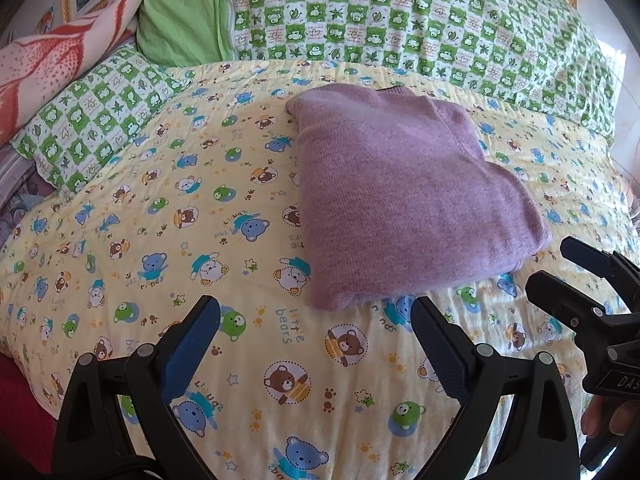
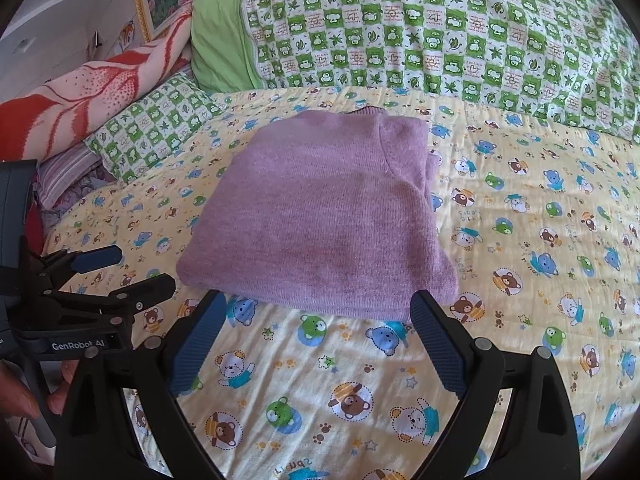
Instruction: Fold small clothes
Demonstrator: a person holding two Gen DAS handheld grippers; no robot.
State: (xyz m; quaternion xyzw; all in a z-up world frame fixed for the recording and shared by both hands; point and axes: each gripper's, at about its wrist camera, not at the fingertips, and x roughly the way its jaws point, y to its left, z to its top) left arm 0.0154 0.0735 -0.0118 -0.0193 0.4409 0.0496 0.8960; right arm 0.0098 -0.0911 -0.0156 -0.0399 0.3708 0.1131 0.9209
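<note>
A purple knitted sweater [image 1: 404,196] lies folded into a thick rectangle on the yellow bear-print bedsheet [image 1: 160,240]. In the right wrist view the same sweater [image 2: 320,216] sits just beyond the fingers. My left gripper [image 1: 316,316] is open, hovering short of the sweater's near edge, nothing between its blue pads. My right gripper [image 2: 318,312] is open too, its fingertips right at the sweater's front edge, holding nothing. Each gripper shows in the other's view: the right gripper [image 1: 560,272] at the right edge, the left gripper [image 2: 132,272] at the left, both open.
A green checked quilt [image 1: 400,20] is piled along the back of the bed. A matching pillow [image 1: 92,120] and a red-and-white blanket [image 1: 52,64] lie at the left. A person's fingers [image 2: 24,392] grip the left tool's handle. Bare sheet spreads in front of the sweater.
</note>
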